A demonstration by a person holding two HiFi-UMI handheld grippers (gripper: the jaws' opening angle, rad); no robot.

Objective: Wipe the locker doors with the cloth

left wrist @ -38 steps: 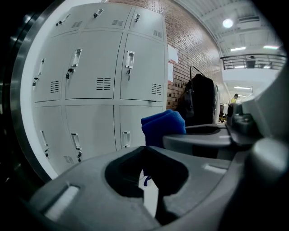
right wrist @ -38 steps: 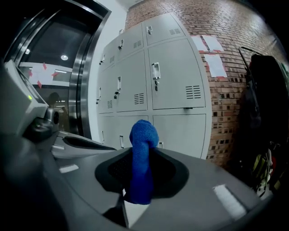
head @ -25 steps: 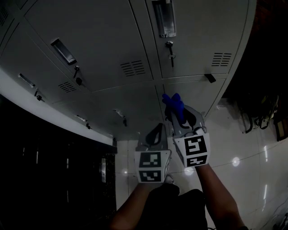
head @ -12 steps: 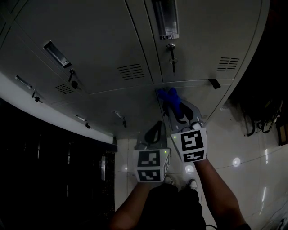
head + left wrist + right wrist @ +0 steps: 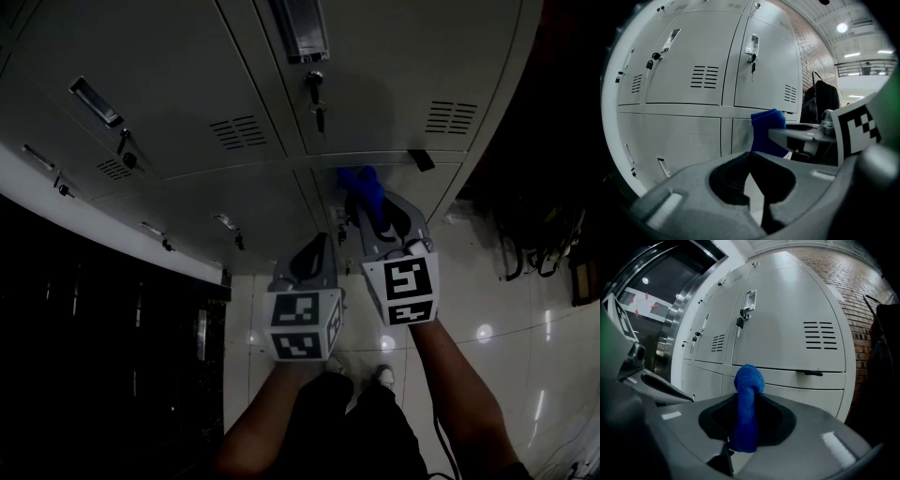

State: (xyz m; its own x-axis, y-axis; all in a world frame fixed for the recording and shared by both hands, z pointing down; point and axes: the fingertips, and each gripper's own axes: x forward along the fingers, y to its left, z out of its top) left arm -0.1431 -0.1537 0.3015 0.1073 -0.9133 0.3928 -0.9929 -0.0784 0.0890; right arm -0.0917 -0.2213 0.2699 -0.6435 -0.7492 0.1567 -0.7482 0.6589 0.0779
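Since half a second ago the locker bank has slid toward 10 o'clock in the head view, and the right gripper (image 5: 373, 214), clamped on the blue cloth (image 5: 360, 185), now brings its bunched tip just below the seam topping the lower right locker door (image 5: 412, 192). At its 8 o'clock the left gripper (image 5: 317, 255) hangs with jaws pressed together on nothing. Wiping seems at the approach stage: I cannot tell whether cloth meets metal, so next comes pressing it on and sweeping across.

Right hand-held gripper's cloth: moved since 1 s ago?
Yes. The blue cloth in the right hand-held gripper has climbed the lower door, closer to the black door handle.
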